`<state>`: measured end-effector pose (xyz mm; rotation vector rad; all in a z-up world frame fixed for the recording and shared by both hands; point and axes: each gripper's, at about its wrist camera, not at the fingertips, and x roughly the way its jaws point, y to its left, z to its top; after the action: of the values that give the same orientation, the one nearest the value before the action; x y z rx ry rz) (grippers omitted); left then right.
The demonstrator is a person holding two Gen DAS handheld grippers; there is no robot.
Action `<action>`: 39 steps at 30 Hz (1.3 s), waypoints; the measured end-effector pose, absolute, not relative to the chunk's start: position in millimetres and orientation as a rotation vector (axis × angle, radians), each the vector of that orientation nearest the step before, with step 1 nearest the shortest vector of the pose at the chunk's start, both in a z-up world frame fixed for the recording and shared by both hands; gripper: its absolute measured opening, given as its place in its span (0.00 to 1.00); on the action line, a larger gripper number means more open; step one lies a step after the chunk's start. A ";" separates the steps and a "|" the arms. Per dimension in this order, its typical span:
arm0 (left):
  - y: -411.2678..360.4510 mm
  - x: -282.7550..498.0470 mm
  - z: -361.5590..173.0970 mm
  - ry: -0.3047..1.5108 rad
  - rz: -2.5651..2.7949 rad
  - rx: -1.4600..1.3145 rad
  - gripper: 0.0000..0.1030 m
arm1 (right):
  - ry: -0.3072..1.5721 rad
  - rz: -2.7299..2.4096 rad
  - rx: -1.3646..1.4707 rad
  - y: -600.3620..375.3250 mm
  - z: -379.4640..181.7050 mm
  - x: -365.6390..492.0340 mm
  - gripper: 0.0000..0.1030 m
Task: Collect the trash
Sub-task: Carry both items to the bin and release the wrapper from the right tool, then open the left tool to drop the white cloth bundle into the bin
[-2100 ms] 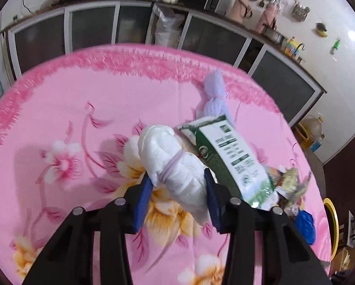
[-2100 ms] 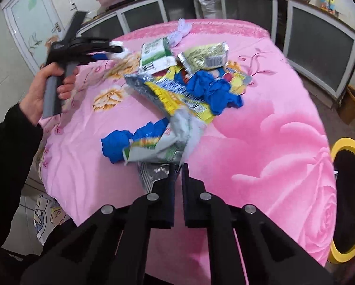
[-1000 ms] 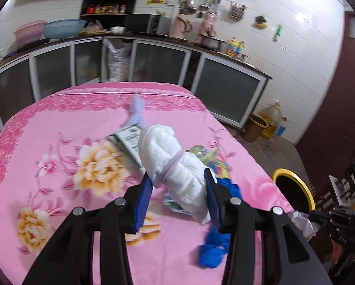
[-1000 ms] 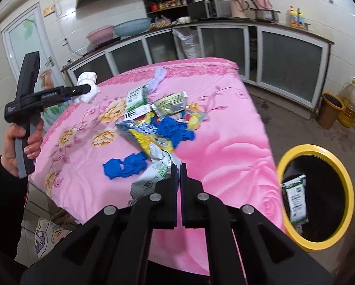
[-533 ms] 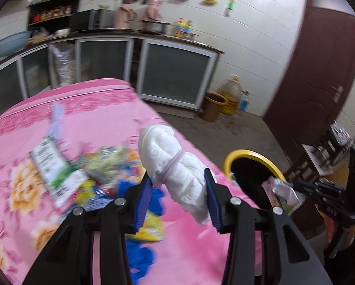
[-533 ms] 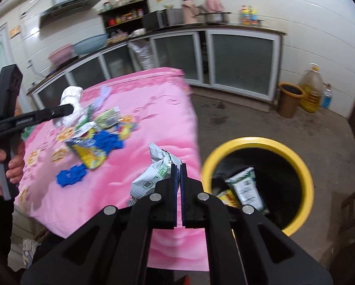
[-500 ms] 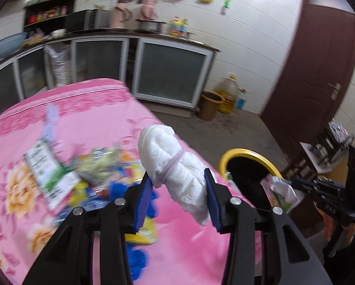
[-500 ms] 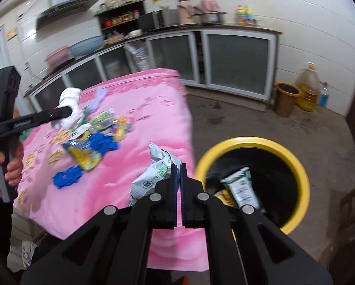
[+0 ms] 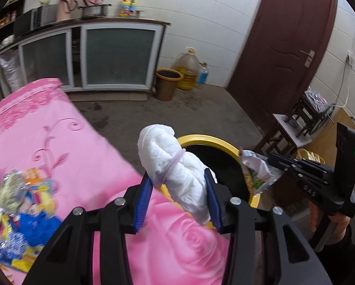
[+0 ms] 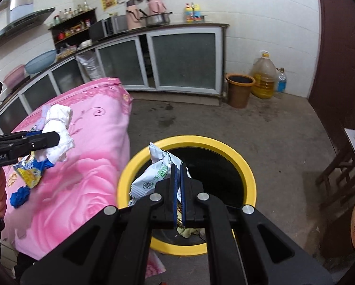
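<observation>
My left gripper (image 9: 178, 196) is shut on a white crumpled bundle (image 9: 170, 163) tied with a pale band, held above the pink table's edge beside the yellow-rimmed bin (image 9: 210, 141). From the right wrist view the same bundle (image 10: 58, 133) hangs over the tablecloth. My right gripper (image 10: 178, 185) is shut on a white and green snack wrapper (image 10: 157, 173), held right over the bin's rim (image 10: 243, 166). In the left wrist view that wrapper (image 9: 257, 172) sits at the tips of the right gripper (image 9: 271, 159), above the bin's dark opening.
Wrappers and blue crumpled pieces (image 9: 23, 211) lie on the pink flowered tablecloth (image 9: 87, 156). A small brown bucket (image 10: 240, 90) and an oil jug (image 10: 264, 78) stand by the cabinets. A dark door (image 9: 279, 35) and a wooden stool (image 9: 293, 128) are to the right.
Both grippers have swung away from the table toward the yellow bin, each keeping its load. The right gripper's wrapper now hangs over the bin's opening.
</observation>
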<state>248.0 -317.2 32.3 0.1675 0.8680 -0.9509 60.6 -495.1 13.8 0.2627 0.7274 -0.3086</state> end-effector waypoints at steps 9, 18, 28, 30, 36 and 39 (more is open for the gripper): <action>-373.6 246.7 1.6 0.926 -1.004 0.211 0.39 | 0.767 -0.353 0.297 -522.9 -13.6 65.4 0.03; -406.9 249.4 -13.0 0.955 -1.027 0.225 0.39 | 0.789 -0.377 0.320 -537.4 -26.7 66.9 0.03; -415.4 258.4 -19.6 0.968 -0.945 0.152 0.87 | 0.841 -0.419 0.354 -552.0 -38.7 73.0 0.05; -410.5 262.6 -18.3 0.974 -0.942 0.131 0.92 | 0.851 -0.426 0.359 -553.3 -42.4 70.5 0.08; -384.7 268.6 -11.3 0.974 -0.931 0.072 0.92 | 0.827 -0.414 0.373 -548.6 -37.7 66.0 0.49; -359.3 265.3 0.1 0.938 -0.923 0.064 0.92 | 0.799 -0.410 0.361 -541.7 -29.6 63.2 0.49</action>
<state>265.3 -359.3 0.1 0.0638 0.9377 -0.9225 63.2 -541.7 -29.6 0.3608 0.7990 -0.4099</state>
